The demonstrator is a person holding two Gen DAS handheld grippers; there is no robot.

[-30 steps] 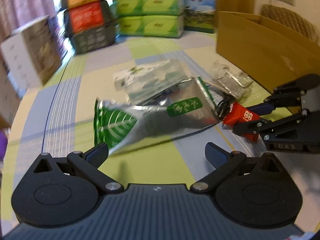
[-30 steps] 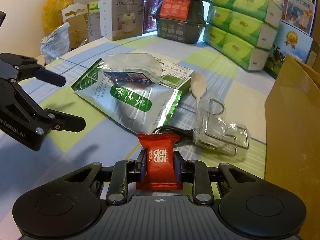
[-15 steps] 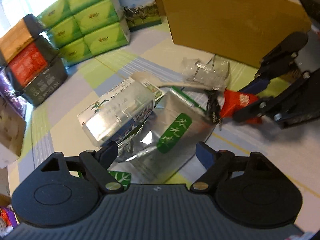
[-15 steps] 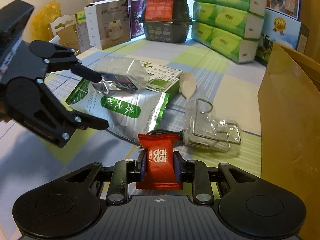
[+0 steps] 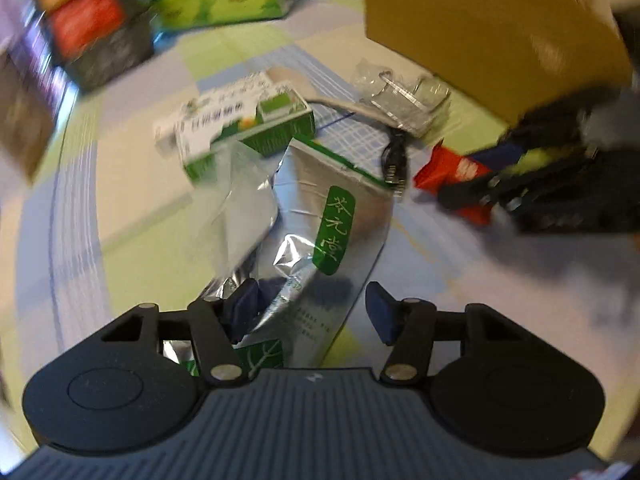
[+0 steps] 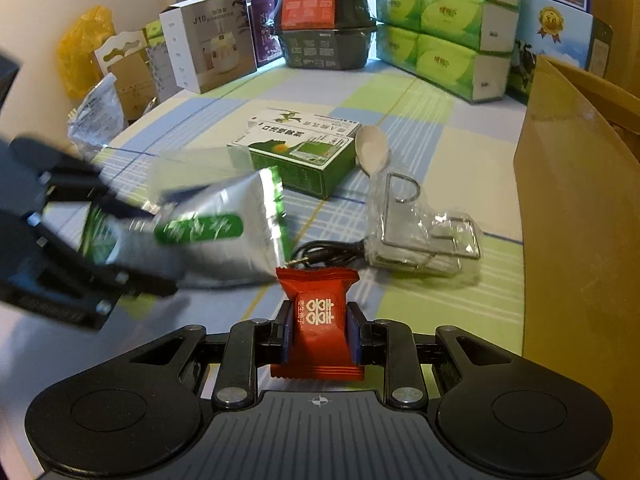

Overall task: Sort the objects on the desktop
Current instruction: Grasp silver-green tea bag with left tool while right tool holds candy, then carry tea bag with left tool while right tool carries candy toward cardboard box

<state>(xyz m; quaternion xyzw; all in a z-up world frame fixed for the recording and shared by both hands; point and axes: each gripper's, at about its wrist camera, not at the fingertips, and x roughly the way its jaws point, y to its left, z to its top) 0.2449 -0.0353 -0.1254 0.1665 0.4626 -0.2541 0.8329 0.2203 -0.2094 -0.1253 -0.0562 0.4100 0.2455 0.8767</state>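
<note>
Red candy packet (image 6: 318,322) sits pinched in right gripper (image 6: 318,334); left gripper (image 5: 310,314), spread, straddles foil pouch (image 5: 320,216).

- A red candy packet (image 6: 319,316) with white characters stands upright, pinched between the right jaws.
- A silver foil bag (image 5: 320,248) with a green label lies between the open left jaws, crumpled and blurred.
- A green and white carton (image 6: 304,150), a pale spoon (image 6: 372,150), a black cable (image 6: 328,254) and a bagged wire rack (image 6: 424,232) lie ahead of the right jaws.
</note>
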